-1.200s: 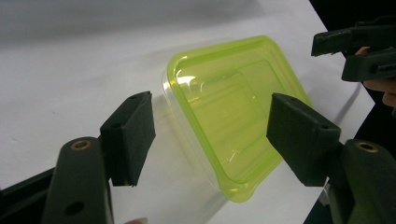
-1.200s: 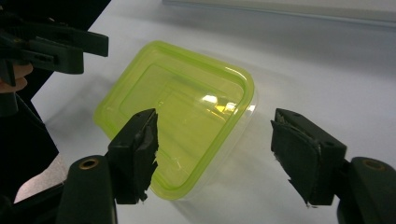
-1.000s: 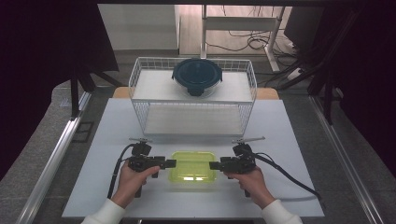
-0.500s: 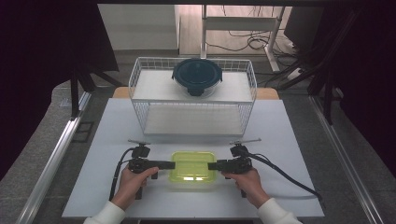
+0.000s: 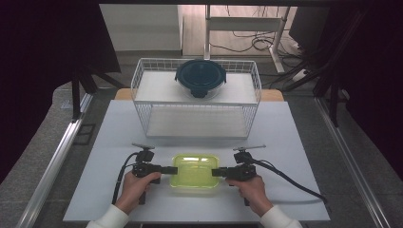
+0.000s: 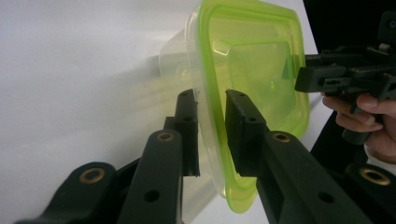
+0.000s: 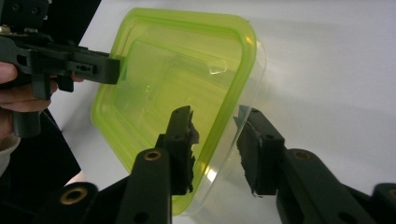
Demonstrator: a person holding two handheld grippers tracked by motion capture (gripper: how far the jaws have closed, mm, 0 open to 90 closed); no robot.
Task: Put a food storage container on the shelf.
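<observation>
A clear rectangular container with a lime-green lid (image 5: 195,171) lies on the white tabletop near the front edge. My left gripper (image 5: 175,169) meets its left edge; in the left gripper view (image 6: 212,109) the jaws have just been closing and now pinch the lid's rim (image 6: 210,70) and wall. My right gripper (image 5: 214,172) reaches the right edge. In the right gripper view (image 7: 217,135) its jaws have also been closing and straddle the rim (image 7: 224,107), with small gaps still showing. Each gripper view shows the other gripper, right (image 6: 303,77) and left (image 7: 114,70), at the far edge.
A white wire basket (image 5: 142,95) stands at the back of the tabletop (image 5: 294,142), with a dark blue round lidded bowl (image 5: 200,77) on its upper shelf. Black cables (image 5: 290,178) trail from both grippers. Dark floor and metal rails flank the table.
Both grippers have slid inward onto the container's left and right edges, and their jaws have narrowed around the rim. The container has stayed in place.
</observation>
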